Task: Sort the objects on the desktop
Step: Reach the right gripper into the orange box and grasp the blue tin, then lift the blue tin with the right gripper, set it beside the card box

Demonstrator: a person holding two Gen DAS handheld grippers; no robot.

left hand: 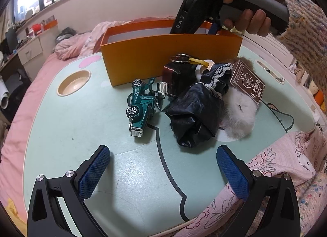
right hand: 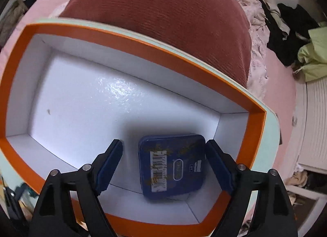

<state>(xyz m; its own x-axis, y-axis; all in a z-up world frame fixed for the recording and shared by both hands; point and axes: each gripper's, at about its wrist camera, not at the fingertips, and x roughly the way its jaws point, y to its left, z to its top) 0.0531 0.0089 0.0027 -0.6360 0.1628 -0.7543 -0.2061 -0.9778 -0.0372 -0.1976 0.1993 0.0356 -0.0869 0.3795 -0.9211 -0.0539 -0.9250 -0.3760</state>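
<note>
Two views. From the left wrist, the left gripper (left hand: 163, 167) hovers spread and empty above the table (left hand: 92, 134), near the toy car (left hand: 140, 106), black bag (left hand: 196, 112) and fluffy toy (left hand: 239, 118); these remain unsorted beside the orange box (left hand: 169, 57).

From the right wrist, the right gripper (right hand: 164, 163) stands spread around the blue tin (right hand: 171, 167) lying in the box's right end, pads apparently clear: a drop-off. Next, lift out and fetch another item. Contact is hard to judge.

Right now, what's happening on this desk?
A person is sorting clutter into the orange box. The right gripper is down inside it, open, pads clear of a blue tin on the box floor. The left gripper hovers open over the table. Toy car, black bag and fluffy toy remain outside.
</note>
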